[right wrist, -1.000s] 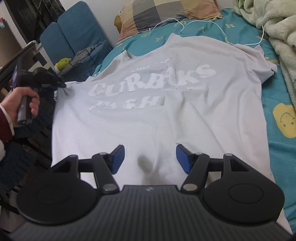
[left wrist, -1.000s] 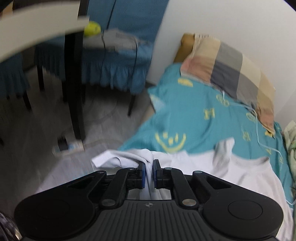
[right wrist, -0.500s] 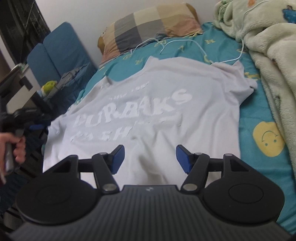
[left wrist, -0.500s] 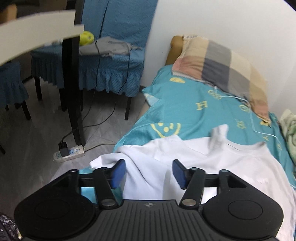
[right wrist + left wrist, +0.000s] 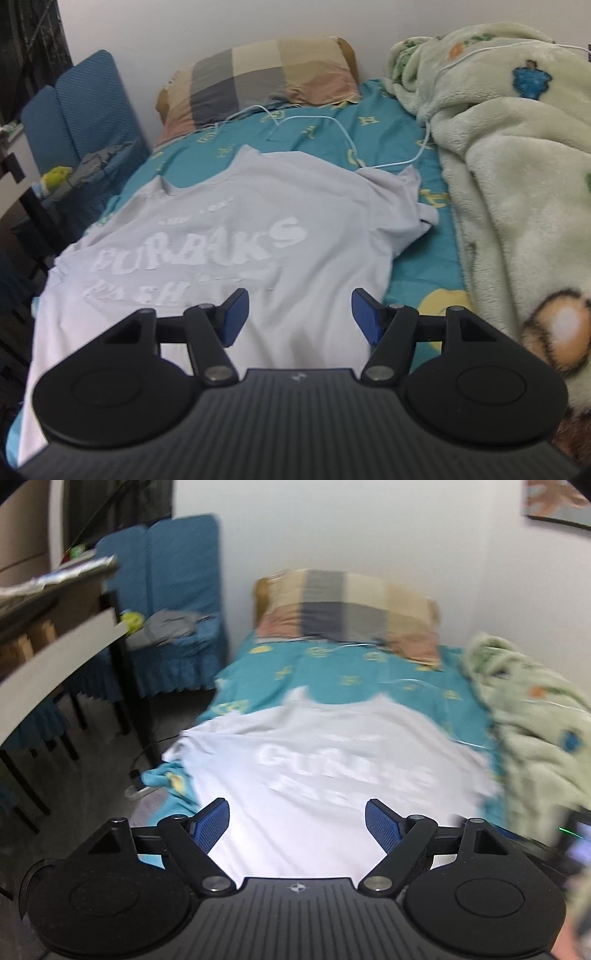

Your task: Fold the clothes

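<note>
The bed point(image 5: 417, 258) held a white shirt point(image 5: 221, 258) lying flat below the pillow point(image 5: 258, 77). The left tongs point(image 5: 297, 821) were opening and the right tongs point(image 5: 299, 314) stood open, both empty. A sleeve bunched beside the blanket point(image 5: 517, 184) could spoil the fold.

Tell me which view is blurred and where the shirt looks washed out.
Left wrist view: motion-smeared throughout, pillow streaked, shirt blown out to glaring white near the camera, its lettering barely legible. Right wrist view: sharper, shirt lettering readable, evenly lit; fisheye bends the blanket at the edge.

A T-shirt point(image 5: 236, 236) lies spread on the bed point(image 5: 417, 266); a pillow point(image 5: 258, 81) sits beyond it, a blanket point(image 5: 517, 206) right, a chair point(image 5: 85, 110) left.
</note>
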